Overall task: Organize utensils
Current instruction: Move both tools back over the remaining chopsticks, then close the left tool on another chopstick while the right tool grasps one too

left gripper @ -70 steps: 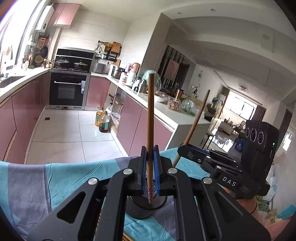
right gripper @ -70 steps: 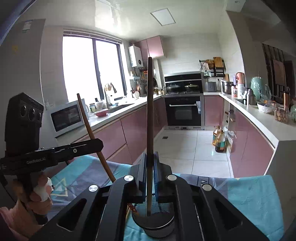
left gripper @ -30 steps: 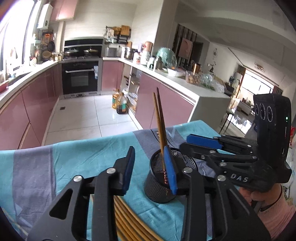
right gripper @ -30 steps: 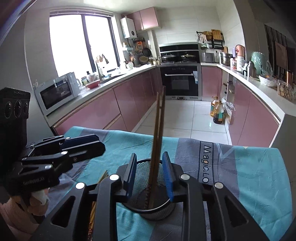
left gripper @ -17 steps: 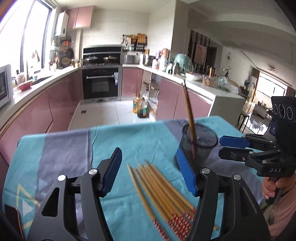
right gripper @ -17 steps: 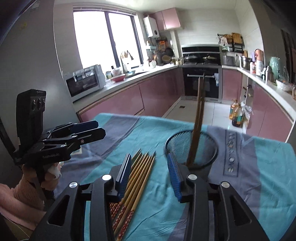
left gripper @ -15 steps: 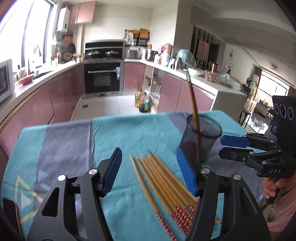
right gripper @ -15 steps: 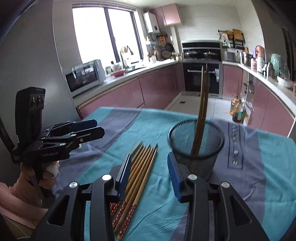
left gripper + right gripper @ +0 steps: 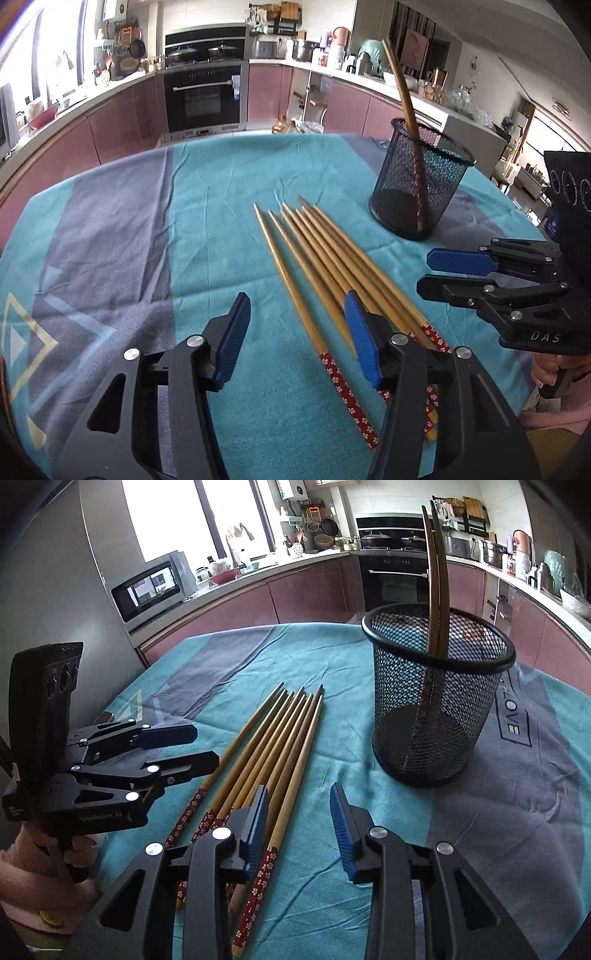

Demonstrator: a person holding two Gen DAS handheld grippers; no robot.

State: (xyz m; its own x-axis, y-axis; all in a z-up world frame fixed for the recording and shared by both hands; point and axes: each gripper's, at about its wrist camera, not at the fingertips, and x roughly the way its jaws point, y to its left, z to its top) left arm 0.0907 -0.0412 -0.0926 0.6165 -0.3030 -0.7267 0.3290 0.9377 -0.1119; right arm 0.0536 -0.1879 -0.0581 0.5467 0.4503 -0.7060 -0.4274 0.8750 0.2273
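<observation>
A black mesh cup [image 9: 421, 184] [image 9: 437, 698] stands on the teal cloth and holds two dark chopsticks [image 9: 404, 88] [image 9: 436, 576] leaning upright. Several bamboo chopsticks [image 9: 325, 269] [image 9: 266, 746] with red patterned ends lie side by side on the cloth next to the cup. My left gripper [image 9: 297, 336] is open and empty, low over the near ends of the lying chopsticks. My right gripper [image 9: 299, 827] is open and empty, just right of the chopstick row and in front of the cup. Each gripper shows in the other's view, the right one [image 9: 439, 271] and the left one [image 9: 197, 746].
The table is covered by a teal and grey cloth [image 9: 110, 229] [image 9: 517, 812]. Behind it are pink kitchen cabinets, an oven [image 9: 205, 99] and a microwave [image 9: 147, 587]. The table edge curves away at the far side.
Both grippers let go of their chopsticks into the cup, opened, then drew back and dropped lower toward the chopsticks lying on the cloth.
</observation>
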